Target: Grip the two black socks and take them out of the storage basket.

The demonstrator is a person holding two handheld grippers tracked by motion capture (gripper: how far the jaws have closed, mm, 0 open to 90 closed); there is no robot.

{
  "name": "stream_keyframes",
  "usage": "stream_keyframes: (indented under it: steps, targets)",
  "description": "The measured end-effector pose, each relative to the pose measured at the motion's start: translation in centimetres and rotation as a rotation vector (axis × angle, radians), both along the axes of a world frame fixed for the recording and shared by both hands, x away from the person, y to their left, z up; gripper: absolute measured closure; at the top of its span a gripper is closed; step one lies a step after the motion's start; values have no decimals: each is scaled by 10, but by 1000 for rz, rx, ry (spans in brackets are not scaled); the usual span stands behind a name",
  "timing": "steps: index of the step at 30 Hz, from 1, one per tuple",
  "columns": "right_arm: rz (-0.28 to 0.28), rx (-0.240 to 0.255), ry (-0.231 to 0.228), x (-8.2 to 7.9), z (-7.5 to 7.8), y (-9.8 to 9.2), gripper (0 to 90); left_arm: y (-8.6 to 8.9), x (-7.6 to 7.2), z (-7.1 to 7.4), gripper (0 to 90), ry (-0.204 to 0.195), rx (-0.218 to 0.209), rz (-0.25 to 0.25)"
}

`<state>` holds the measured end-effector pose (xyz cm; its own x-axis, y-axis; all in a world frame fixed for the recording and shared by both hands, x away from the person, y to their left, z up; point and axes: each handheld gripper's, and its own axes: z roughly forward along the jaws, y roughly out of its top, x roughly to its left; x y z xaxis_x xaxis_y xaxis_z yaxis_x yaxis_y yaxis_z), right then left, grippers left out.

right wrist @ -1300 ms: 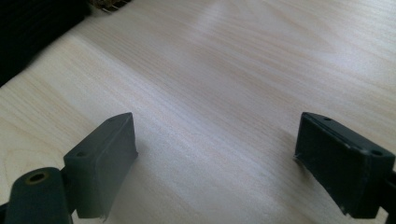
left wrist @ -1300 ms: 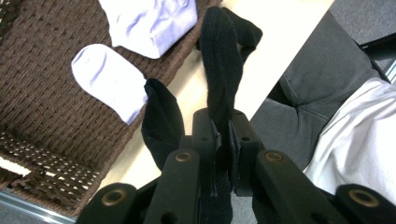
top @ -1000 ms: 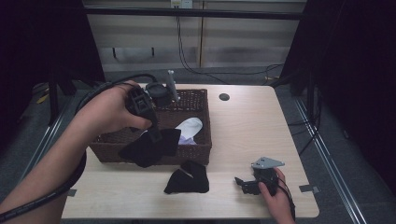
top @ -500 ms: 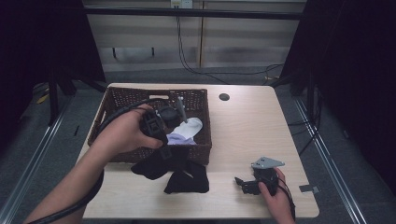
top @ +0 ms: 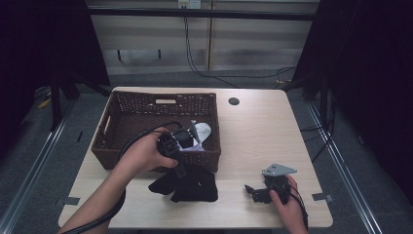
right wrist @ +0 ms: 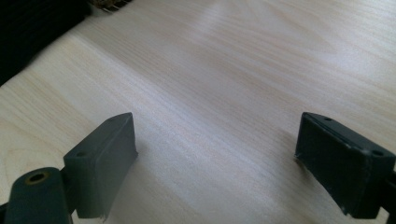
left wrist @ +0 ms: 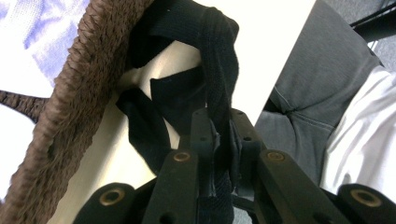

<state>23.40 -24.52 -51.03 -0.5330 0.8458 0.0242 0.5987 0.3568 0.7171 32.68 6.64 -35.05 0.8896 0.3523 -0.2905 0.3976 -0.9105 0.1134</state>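
Note:
My left gripper (top: 180, 167) hangs low at the front wall of the brown wicker basket (top: 146, 100), shut on a black garment (top: 168, 183). That garment droops onto the table against a second black cloth (top: 199, 187). In the left gripper view the jaws pinch a twisted fold of the black garment (left wrist: 217, 93), with the basket's rim (left wrist: 79, 88) at the left. My right gripper (top: 253, 191) rests on the table at the front right. In its own view the right gripper (right wrist: 215, 163) is open, with bare wood between the jaws.
A white and lavender cloth (top: 200, 132) lies inside the basket at its right end. The table (top: 263, 131) has a round cable hole (top: 234, 101) at the back. The person's grey trousers (left wrist: 303, 93) show past the table edge. A dark mass (right wrist: 28, 32) sits far left of the right gripper.
The left hand has come down from above the basket to its front wall, bringing the black garment onto the table beside the other black cloth. The right hand has stayed put.

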Motion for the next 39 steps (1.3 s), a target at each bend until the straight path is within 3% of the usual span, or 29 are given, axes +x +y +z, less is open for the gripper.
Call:
stream_keyframes:
  steps: [2,3,5,6,8,14,17,23,29,35,39]
  targets:
    - [0,0,0,0,0,0,115,0,0,-5,791,-7,8,2]
    - [1,0,0,0,0,0,115,1,0,-8,703,-18,9,6]
    - [3,-2,0,0,0,0,115,2,-1,-7,688,-18,7,7]
    - [3,-2,0,0,0,0,115,3,-1,-7,611,-20,2,9]
    - [3,-2,0,0,0,0,115,6,-3,-3,564,-47,-2,22]
    - [2,-2,0,0,0,0,115,28,-12,4,479,-118,-6,52]
    - [3,-3,0,0,0,0,115,45,-16,0,453,-125,-17,80]
    - [3,-3,0,0,0,0,114,79,-27,-18,414,-147,-23,145]
    - [2,-3,0,0,0,0,114,109,-34,-45,366,-161,-37,208]
    - [2,-4,-1,0,0,0,114,130,-40,-70,342,-190,-77,262]
    - [0,-4,-1,0,0,0,114,141,-42,-86,331,-196,-80,305]
